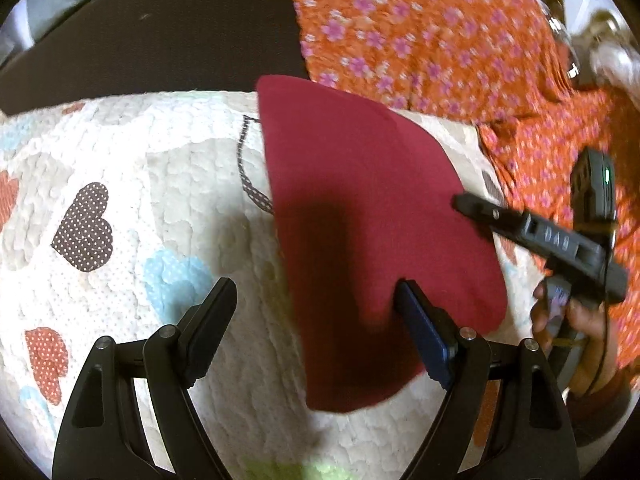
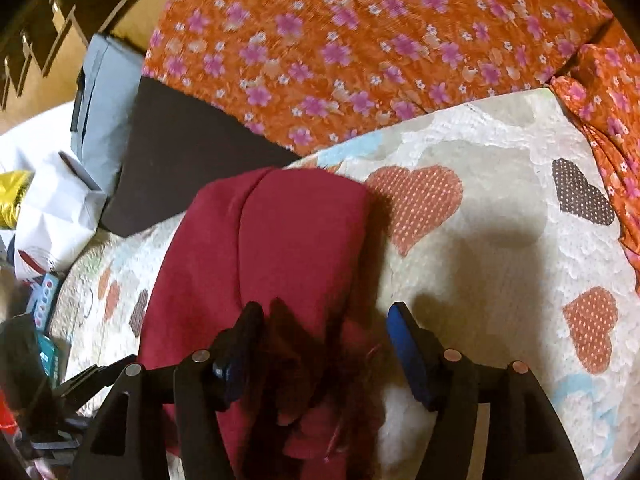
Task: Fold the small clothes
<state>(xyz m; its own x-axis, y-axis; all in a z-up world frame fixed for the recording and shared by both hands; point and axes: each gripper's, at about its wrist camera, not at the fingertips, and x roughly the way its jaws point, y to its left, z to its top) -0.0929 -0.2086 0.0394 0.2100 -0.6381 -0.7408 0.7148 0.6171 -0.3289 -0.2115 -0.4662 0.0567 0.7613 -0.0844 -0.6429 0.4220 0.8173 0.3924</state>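
garment [image 1: 360,208] on quilt [image 1: 120,160] | floral cloth [image 1: 420,28] behind quilt

The garment [image 1: 360,200] was plain maroon. The quilt [image 1: 140,160] was cream with dotted hearts; the orange cloth [image 1: 420,32] bore pink flowers.

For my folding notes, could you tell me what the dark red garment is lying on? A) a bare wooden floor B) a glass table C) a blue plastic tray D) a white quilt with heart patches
D: the dark red garment lies flat on the white quilt patched with dotted hearts.
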